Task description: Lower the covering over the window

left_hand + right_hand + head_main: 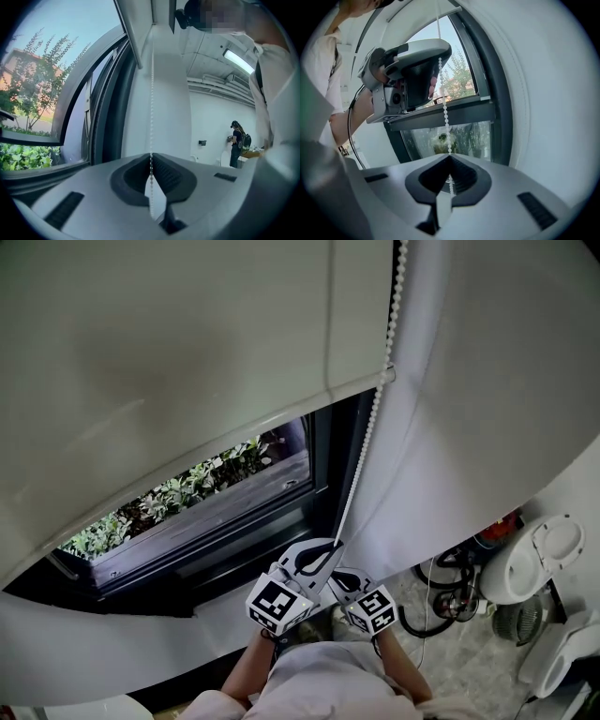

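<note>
Head view looks down along a white roller blind (187,352) that covers the upper part of the window (281,486). The bottom edge of the blind runs as a curved line across the picture. Under this edge the glass is uncovered, and green plants (178,488) are visible outside. A white bead chain (370,427) hangs down at the right side of the blind, just beside the dark window frame, and ends at the two grippers near the bottom of the picture.

The left gripper (330,546) is the higher one on the chain, and the right gripper (339,579) is just below it, very near. Both marker cubes face the camera.

In the left gripper view, the jaws of the left gripper (151,161) are closed on the bead chain (151,93), which rises straight up from between the dark pads. A short piece of the chain hangs below the pads. Far behind, a person (238,143) stands at a white wall.

In the right gripper view, the right gripper (450,161) is also shut on the bead chain (444,108). The chain goes up from its pads to the left gripper (412,70), which holds it higher. Behind them are the window frame and some plants (440,140) through the glass.
</note>
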The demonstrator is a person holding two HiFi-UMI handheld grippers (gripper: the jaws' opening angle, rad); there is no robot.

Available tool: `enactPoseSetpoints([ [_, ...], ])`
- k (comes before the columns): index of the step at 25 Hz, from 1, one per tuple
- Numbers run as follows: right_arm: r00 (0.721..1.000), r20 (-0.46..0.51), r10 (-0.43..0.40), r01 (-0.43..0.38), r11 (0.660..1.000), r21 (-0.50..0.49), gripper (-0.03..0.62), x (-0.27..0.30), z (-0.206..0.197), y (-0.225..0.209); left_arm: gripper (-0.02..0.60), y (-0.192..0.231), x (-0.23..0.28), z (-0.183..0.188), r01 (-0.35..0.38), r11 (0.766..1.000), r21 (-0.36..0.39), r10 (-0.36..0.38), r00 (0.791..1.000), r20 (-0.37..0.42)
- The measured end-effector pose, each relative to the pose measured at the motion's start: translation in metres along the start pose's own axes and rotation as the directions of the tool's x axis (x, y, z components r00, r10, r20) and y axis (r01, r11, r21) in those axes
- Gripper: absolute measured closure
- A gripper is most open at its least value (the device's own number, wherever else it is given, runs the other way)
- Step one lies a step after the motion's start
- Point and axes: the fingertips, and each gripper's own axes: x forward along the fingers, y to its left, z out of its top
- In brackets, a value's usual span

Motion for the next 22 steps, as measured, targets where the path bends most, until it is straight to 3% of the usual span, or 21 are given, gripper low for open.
enactPoseSetpoints([
  [9, 1.000, -0.017, -0.022, 0.021, 0.999, -0.040, 0.589, -0.004, 0.001, 0.006, 0.560, 0.003, -0.003, -0.028, -0.019, 0.999, -0.040, 0.017, 0.999, -0.029],
  [18, 0.998, 0.059, -0.012, 0.020, 0.992, -0.124, 0.499, -0.048, 0.058, 0.013, 0.560, 0.008, -0.007, -0.033, -0.044, 0.998, -0.038, 0.043, 0.999, -0.019],
  [22, 0.990, 0.142, 0.012, 0.006, 0.992, -0.129, 0.476, -0.069, 0.098, 0.020, 0.560, 0.013, -0.007, -0.032, -0.055, 0.998, -0.032, 0.054, 0.998, -0.018],
])
